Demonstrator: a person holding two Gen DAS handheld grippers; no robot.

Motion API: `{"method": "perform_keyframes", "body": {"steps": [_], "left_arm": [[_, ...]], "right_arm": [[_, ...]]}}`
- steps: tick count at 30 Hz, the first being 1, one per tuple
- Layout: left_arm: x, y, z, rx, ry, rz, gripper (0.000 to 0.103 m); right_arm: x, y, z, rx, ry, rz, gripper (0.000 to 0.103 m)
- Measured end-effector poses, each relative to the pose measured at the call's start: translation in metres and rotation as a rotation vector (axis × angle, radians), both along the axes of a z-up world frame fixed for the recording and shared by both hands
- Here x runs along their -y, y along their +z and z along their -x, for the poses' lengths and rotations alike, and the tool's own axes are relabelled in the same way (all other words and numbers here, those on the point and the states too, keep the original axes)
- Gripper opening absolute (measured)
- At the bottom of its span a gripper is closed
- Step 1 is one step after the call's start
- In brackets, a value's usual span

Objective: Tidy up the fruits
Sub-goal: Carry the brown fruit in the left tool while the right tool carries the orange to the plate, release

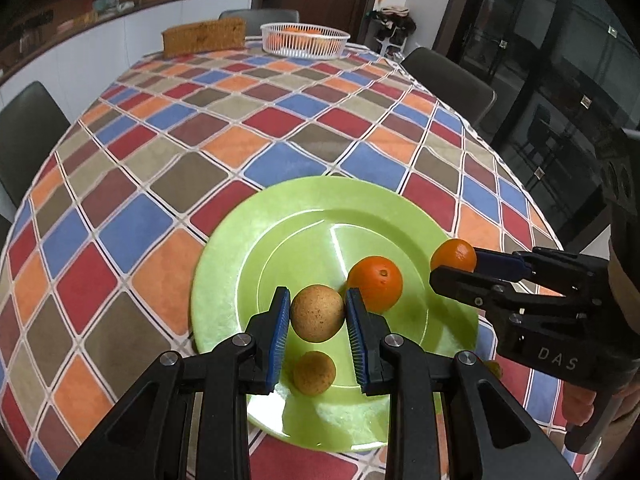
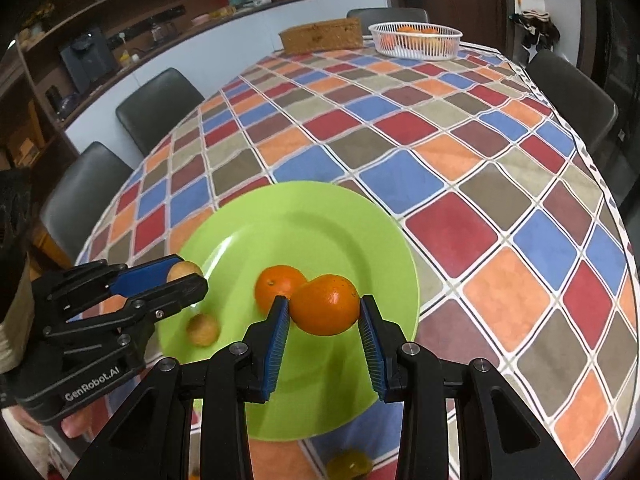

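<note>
A green plate (image 1: 256, 248) (image 2: 320, 216) lies at the near end of the table. My left gripper (image 1: 318, 314) is shut on a tan round fruit (image 1: 317, 313) and holds it above the plate; it also shows in the right wrist view (image 2: 184, 270). A smaller tan fruit (image 1: 314, 373) (image 2: 203, 330) lies on the plate below it. My right gripper (image 2: 324, 312) is shut on an orange (image 2: 325, 305) (image 1: 454, 255) above the plate's right side. Another orange (image 1: 375, 284) (image 2: 276, 286) rests on the plate.
A white basket (image 1: 305, 40) (image 2: 416, 40) with oranges stands at the table's far end, beside a woven brown box (image 1: 204, 37) (image 2: 322, 36). Dark chairs (image 2: 156, 108) surround the table. One more orange (image 2: 349, 465) lies at the near table edge.
</note>
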State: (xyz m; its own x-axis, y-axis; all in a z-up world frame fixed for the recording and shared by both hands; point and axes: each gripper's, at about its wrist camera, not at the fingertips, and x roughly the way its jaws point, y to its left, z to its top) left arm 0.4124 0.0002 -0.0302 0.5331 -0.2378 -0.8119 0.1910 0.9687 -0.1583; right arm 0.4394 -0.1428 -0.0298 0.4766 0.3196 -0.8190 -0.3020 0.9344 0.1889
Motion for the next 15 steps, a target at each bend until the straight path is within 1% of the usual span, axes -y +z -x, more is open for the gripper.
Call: {"method": "perform_keyframes", "body": {"steps": [9, 15], "left_arm": [[0.000, -0.011, -0.007, -0.025, 0.005, -0.004, 0.028], [-0.002, -0.007, -0.005, -0.017, 0.011, -0.009, 0.031]], "right_arm": [[-0.001, -0.012, -0.004, -0.022, 0.003, 0.005, 0.037], [-0.002, -0.013, -0.003, -0.023, -0.003, 0.012, 0.037]]}}
